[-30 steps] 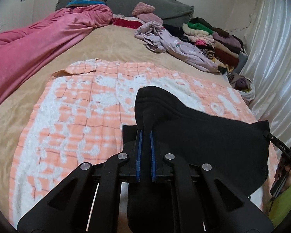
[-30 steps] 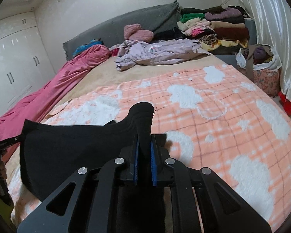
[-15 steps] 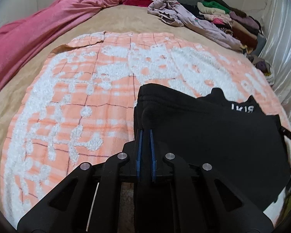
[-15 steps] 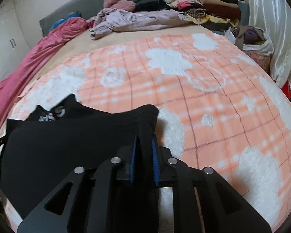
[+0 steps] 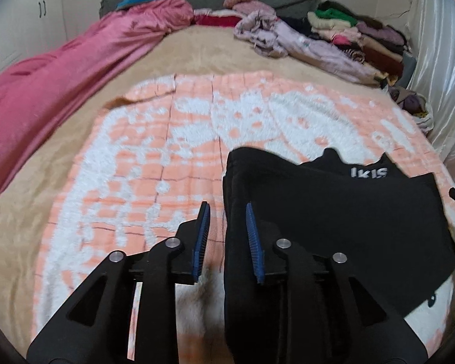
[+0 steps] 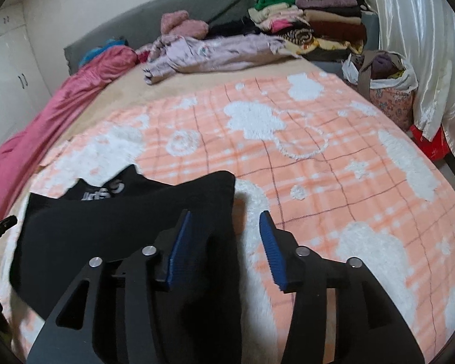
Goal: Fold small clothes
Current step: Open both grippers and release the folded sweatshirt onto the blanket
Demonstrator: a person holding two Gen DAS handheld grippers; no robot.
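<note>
Left wrist view: the left gripper [image 5: 227, 227] is standing with its jaws apart, and the black garment [image 5: 333, 221] is lying on the orange-and-white blanket [image 5: 154, 157], its left edge running between the blue pads [image 5: 253, 236]. White lettering is showing at its far right.

Right wrist view: the right gripper [image 6: 227, 236] is also standing spread, gripping nothing. The black garment [image 6: 121, 227] is lying to the near left, its right edge passing between the fingers. A pile of clothes [image 6: 303, 27] is sitting far away.
</note>
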